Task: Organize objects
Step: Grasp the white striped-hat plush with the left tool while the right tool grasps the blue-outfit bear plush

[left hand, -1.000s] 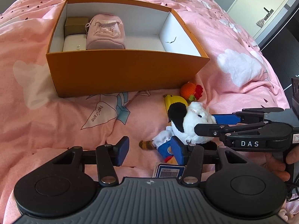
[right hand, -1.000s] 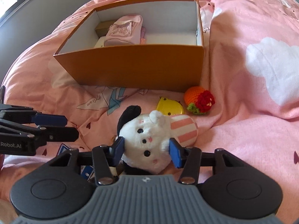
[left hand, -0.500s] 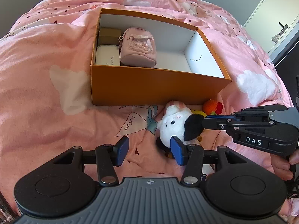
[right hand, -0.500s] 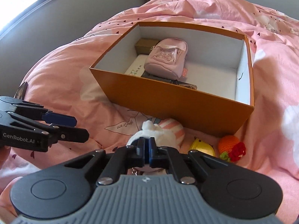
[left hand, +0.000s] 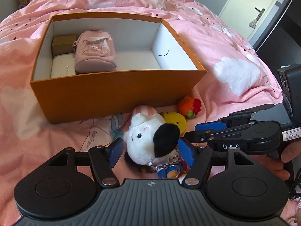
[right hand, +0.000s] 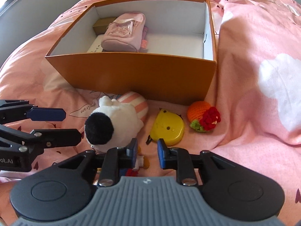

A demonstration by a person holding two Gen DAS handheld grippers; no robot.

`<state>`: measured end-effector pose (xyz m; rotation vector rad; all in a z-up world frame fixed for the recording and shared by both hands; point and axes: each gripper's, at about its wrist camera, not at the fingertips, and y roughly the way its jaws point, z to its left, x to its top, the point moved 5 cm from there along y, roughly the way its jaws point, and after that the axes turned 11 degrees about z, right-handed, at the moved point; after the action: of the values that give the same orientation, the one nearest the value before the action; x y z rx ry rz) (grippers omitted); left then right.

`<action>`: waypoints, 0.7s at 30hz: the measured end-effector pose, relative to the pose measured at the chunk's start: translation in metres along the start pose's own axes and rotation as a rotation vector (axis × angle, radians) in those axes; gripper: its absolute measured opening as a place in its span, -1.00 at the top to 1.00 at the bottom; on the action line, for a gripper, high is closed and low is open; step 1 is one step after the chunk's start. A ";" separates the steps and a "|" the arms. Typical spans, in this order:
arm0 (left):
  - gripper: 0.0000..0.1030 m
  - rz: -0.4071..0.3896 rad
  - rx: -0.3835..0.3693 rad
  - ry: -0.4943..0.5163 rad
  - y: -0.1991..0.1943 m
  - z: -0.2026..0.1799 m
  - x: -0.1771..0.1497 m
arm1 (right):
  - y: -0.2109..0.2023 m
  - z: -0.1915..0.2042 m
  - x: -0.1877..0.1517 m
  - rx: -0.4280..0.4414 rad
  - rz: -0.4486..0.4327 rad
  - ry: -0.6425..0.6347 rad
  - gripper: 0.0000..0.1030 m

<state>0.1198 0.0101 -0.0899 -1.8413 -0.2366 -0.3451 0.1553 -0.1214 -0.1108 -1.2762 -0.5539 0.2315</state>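
Note:
A white plush dog (left hand: pixel 144 141) with a black ear and a pink striped hat lies on the pink bedspread in front of an orange box (left hand: pixel 112 98). My left gripper (left hand: pixel 150 153) straddles the plush; its jaws are opening and the blue pads stand clear of it. From the right wrist view the plush (right hand: pixel 116 120) sits just left of my right gripper (right hand: pixel 147 153), whose jaws are opening with nothing between them. A yellow chick toy (right hand: pixel 169 129) lies right ahead of it. The left gripper (right hand: pixel 64 124) shows at the left edge, the right gripper (left hand: pixel 199 131) at the right.
The orange box (right hand: pixel 131 75) holds a pink mini backpack (left hand: pixel 95 52), a white case (left hand: pixel 63 67) and a brown box (left hand: pixel 63 42); its right half is bare. A crocheted orange fruit (right hand: pixel 204 116) lies by the box corner. A hand (left hand: pixel 286 154) holds the right gripper.
The right gripper went from around the plush to fully shut and has now parted again beside it. The left gripper has widened and now has the plush between its pads.

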 end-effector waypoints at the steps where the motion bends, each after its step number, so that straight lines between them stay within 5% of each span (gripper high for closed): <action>1: -0.53 0.007 0.003 0.013 0.005 -0.003 0.002 | 0.001 -0.003 0.000 0.001 0.003 0.009 0.31; 9: -0.52 0.075 0.040 0.030 0.042 -0.005 0.016 | 0.011 -0.020 -0.002 0.011 0.042 0.060 0.29; 12: -0.35 0.081 0.051 0.038 0.045 -0.004 0.017 | 0.016 -0.023 -0.003 0.039 0.068 0.081 0.29; 17: -0.21 0.070 0.039 0.017 0.035 0.001 0.013 | 0.019 -0.021 -0.006 0.138 0.109 0.111 0.29; 21: -0.20 0.055 0.110 0.043 0.011 0.004 0.006 | 0.019 -0.011 -0.009 0.224 0.138 0.117 0.25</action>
<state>0.1291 0.0111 -0.0988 -1.7273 -0.1717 -0.3269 0.1562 -0.1291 -0.1327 -1.1029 -0.3293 0.3227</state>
